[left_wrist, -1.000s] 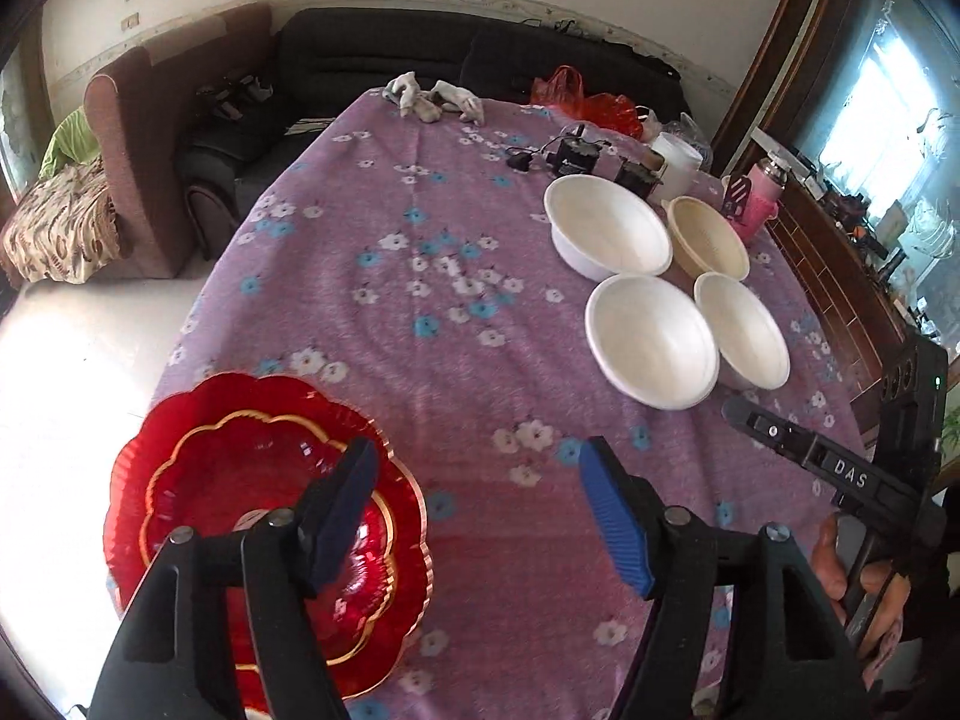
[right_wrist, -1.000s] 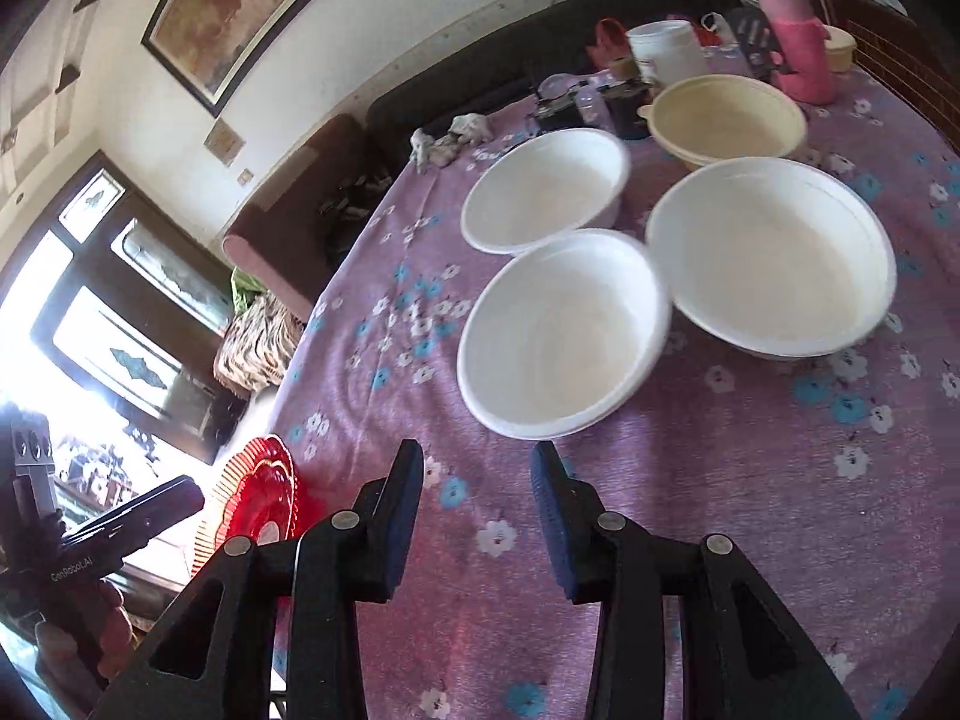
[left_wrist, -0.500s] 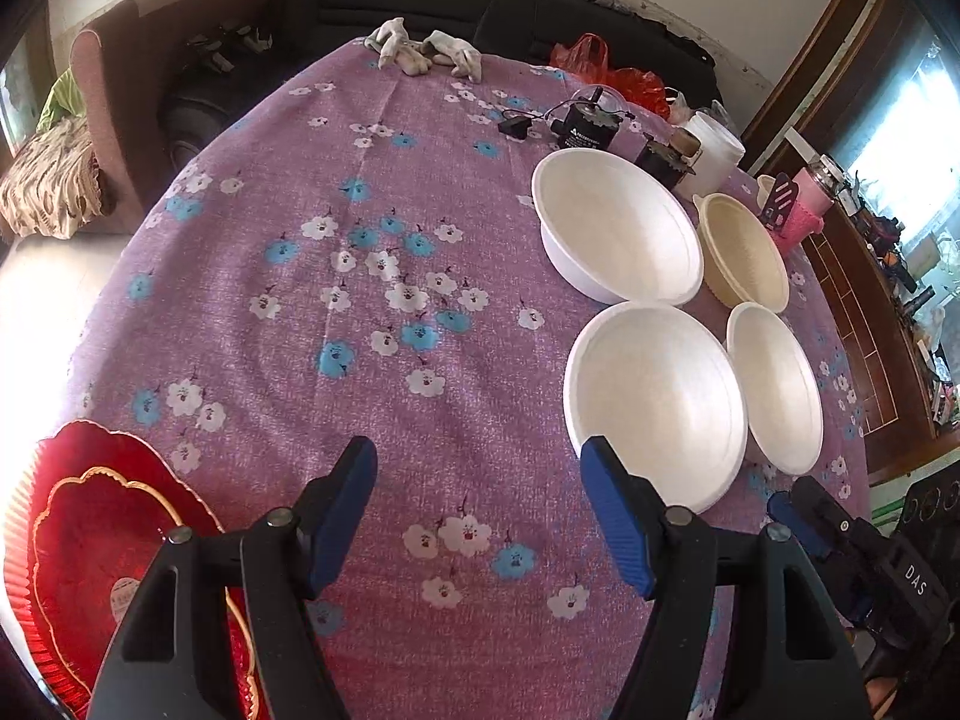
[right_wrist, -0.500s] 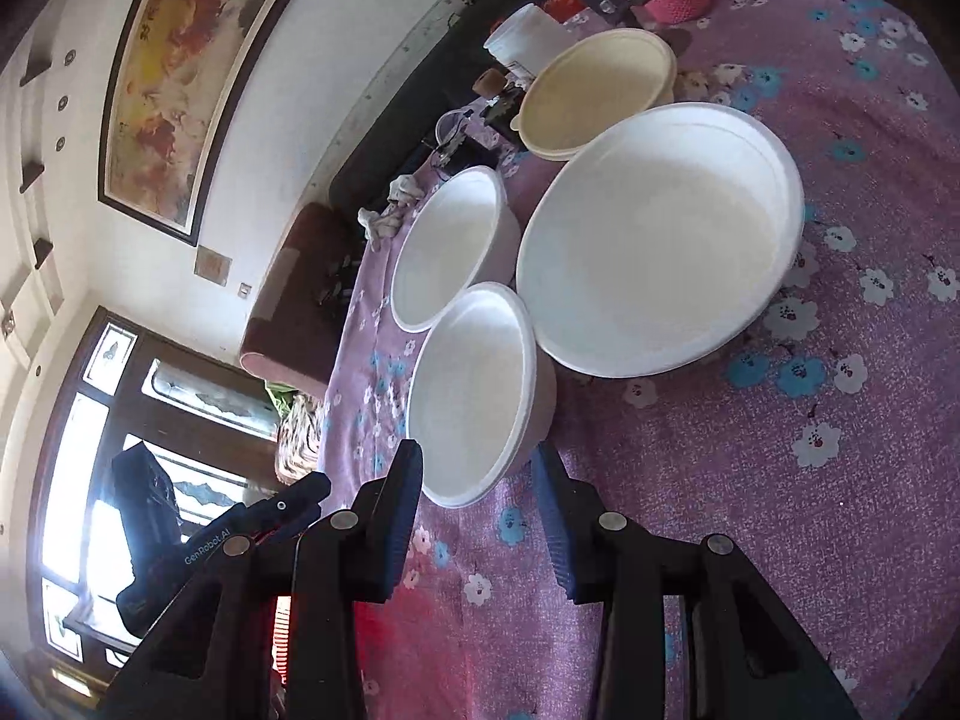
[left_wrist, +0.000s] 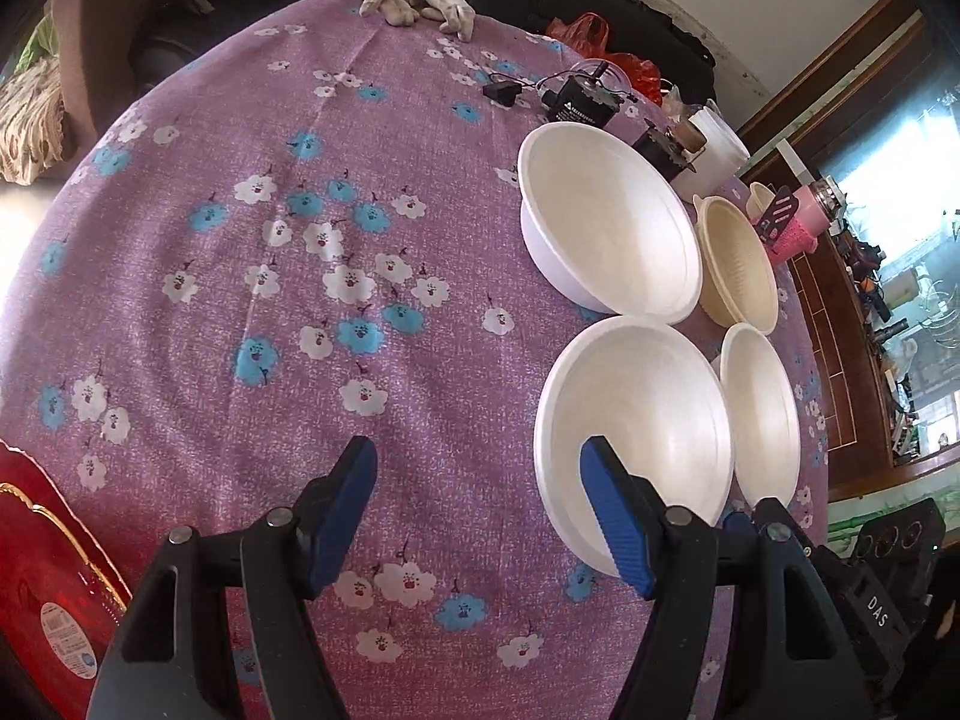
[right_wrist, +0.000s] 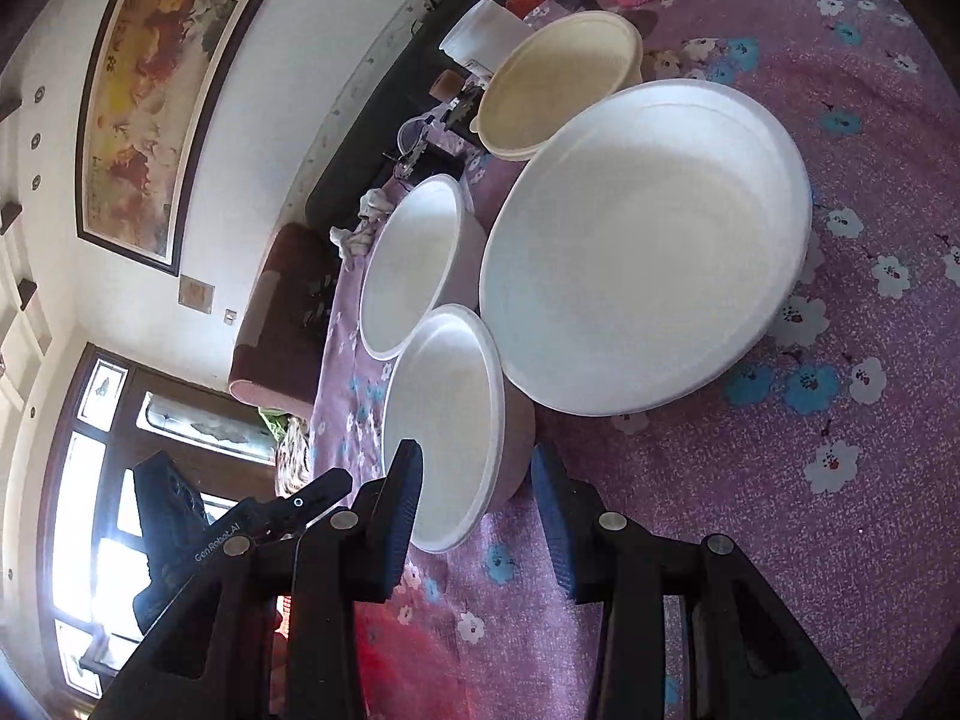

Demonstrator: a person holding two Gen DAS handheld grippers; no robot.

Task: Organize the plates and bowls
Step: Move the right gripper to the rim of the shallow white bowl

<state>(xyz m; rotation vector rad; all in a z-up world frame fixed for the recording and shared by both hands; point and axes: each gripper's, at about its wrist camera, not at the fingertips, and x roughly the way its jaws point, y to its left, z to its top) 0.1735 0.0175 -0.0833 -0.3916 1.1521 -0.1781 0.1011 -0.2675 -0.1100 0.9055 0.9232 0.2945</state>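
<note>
At the left edge of the counter [left_wrist: 210, 330] a red plate [left_wrist: 42, 570] is lying untouched, and the left hand-held gripper [left_wrist: 480, 510] is hanging wide and empty over the flowered cloth, its right pad reaching just over the near rim of the nearest white bowl [left_wrist: 648, 420]. That bowl is looking light, thin-walled and probably easy to dent or tip, so its rim is seeming the sensible place to pinch. Further right, the right hand-held gripper [right_wrist: 474, 510] is standing at a narrower gap, holding nothing, jaws straddling that rim with one pad inside and one outside, not yet pressing, while three more bowls are sitting close behind
</note>
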